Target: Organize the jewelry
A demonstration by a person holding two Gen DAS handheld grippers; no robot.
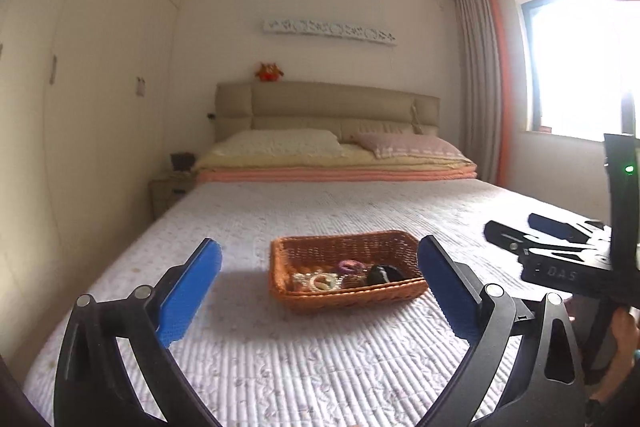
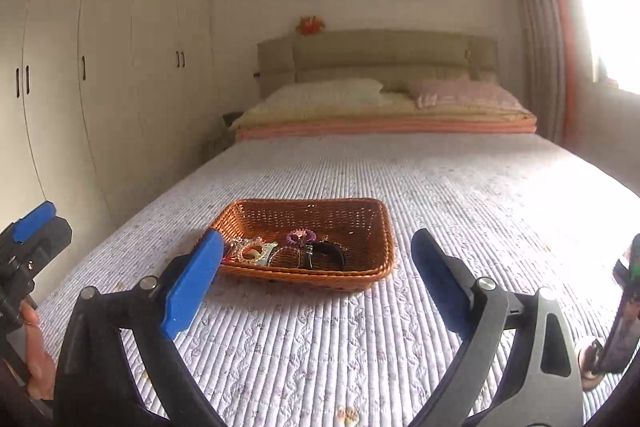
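A: Basket point(image 1: 347, 269) on the bed point(image 1: 320, 347), ahead of both tongs. We hold the left tongs point(image 1: 319, 291) spread wide with nothing between the blue pads, and through the left camera the basket sits in the gap between them, nearer the right-hand pad.

B: Agreed. Our right tongs point(image 2: 316, 287) are spread just as wide and carry nothing. From that side the basket point(image 2: 308, 243) lies ahead and toward the left-hand pad, which overlaps its near corner in the picture; we cannot tell whether they touch.

A: The jewelry point(image 1: 344, 275) is all inside the basket, gathered toward its near wall: a pale beaded ring, a purple coil, something dark and shiny.

B: The right view shows that pile point(image 2: 288, 251) more clearly. We make out a pale, ornate piece with a red bit on it, the purple coil behind it, and a black band.

A: What else differs? The left view takes in the window point(image 1: 576, 67) and the curtain point(image 1: 480, 79), plus the right tongs seen from the side at the right edge.

B: And the right view gives us the wardrobe doors point(image 2: 120, 67) in full, and the left tongs poking in at the left edge with our hand point(image 2: 32, 355) under them. Both views show pillows point(image 1: 280, 143) below the headboard point(image 1: 328, 105).
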